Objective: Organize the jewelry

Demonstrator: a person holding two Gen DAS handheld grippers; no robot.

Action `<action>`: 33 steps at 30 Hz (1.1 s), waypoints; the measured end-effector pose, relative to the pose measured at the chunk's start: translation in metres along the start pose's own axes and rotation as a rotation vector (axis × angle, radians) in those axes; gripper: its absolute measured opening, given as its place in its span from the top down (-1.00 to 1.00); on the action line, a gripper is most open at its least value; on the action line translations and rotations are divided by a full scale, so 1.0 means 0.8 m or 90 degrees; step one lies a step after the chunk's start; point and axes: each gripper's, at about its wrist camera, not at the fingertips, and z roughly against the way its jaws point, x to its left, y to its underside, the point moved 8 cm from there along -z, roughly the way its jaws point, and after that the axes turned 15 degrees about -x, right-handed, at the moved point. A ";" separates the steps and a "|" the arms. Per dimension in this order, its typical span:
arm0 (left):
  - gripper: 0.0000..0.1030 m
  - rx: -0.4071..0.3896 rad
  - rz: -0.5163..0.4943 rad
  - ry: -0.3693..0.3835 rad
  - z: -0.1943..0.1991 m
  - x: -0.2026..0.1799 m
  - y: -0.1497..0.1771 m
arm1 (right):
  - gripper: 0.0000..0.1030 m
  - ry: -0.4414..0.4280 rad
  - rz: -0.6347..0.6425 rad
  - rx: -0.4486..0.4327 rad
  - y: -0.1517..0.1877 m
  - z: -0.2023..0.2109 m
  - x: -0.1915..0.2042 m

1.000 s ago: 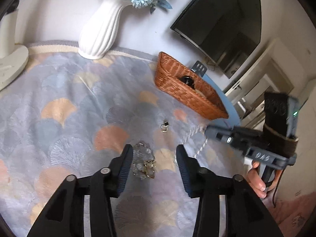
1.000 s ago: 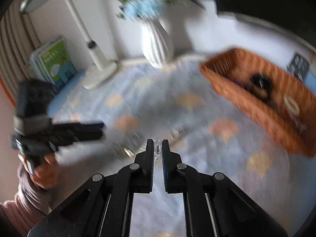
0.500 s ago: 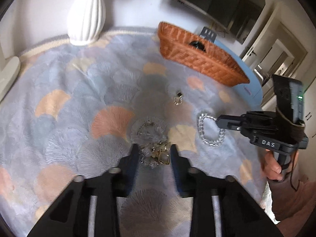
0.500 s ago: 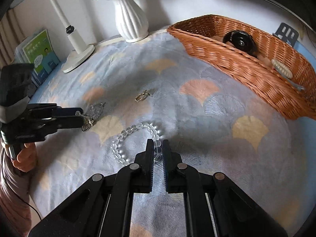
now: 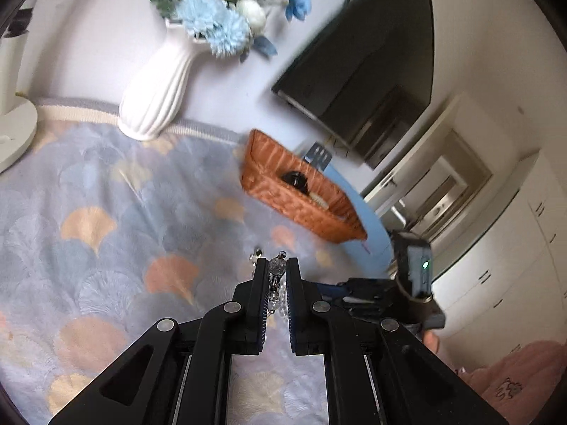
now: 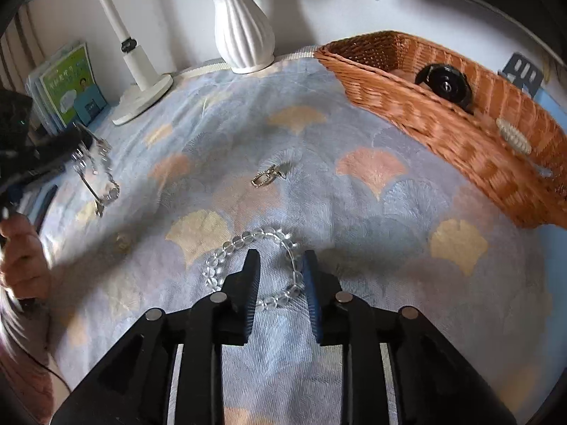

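Crystal-and-metal chain jewelry [image 6: 95, 173] dangling clear of the shell-patterned blue cloth [image 6: 354, 219] at far left, pinched between the pressed-together pads of the left gripper [image 5: 275, 265]; bare hand [image 6: 21, 265] below it, cut off by the frame edge. Small gold clasp piece [image 6: 265, 175] lying mid-cloth. Clear round-bead bracelet [image 6: 248, 248] flat on the cloth, one side of its loop between the parting fingers of the right gripper [image 6: 280, 269], tilted steeply down, pads not touching beads. Woven orange wicker basket [image 6: 443, 134] at right, holding a black round item, blurred.
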 end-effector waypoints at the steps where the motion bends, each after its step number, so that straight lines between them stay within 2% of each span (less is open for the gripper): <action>1: 0.82 0.000 0.004 0.002 0.001 0.001 0.000 | 0.50 0.016 0.022 -0.001 0.000 -0.002 0.004; 3: 0.82 0.003 0.007 0.002 0.000 0.002 0.002 | 0.54 0.055 0.077 -0.004 0.001 -0.004 0.013; 5: 0.82 0.003 0.001 0.007 0.002 0.000 0.002 | 0.82 0.082 0.118 -0.010 0.002 -0.004 0.020; 6: 0.82 0.002 -0.002 0.008 0.002 -0.003 0.001 | 0.81 0.079 0.125 -0.008 0.002 -0.003 0.024; 8: 0.82 0.001 -0.008 0.009 0.003 -0.004 0.001 | 0.81 0.035 0.105 -0.008 0.001 0.003 0.032; 12: 0.82 0.011 -0.008 0.011 0.001 -0.005 0.003 | 0.81 -0.024 0.049 -0.044 -0.019 0.040 0.028; 16: 0.82 0.018 -0.023 0.018 -0.003 -0.021 0.000 | 0.81 -0.043 0.004 -0.070 -0.044 0.076 0.006; 22: 0.82 0.033 -0.100 0.028 -0.023 -0.082 -0.025 | 0.81 0.022 -0.026 -0.123 -0.082 0.126 -0.061; 27: 0.82 0.050 -0.165 0.035 -0.081 -0.131 -0.059 | 0.81 0.098 -0.043 -0.184 -0.139 0.158 -0.136; 30: 0.82 0.062 -0.193 0.035 -0.127 -0.148 -0.075 | 0.81 0.136 -0.054 -0.206 -0.170 0.156 -0.174; 33: 0.82 0.075 -0.204 0.036 -0.176 -0.156 -0.086 | 0.81 0.150 -0.075 -0.205 -0.187 0.133 -0.210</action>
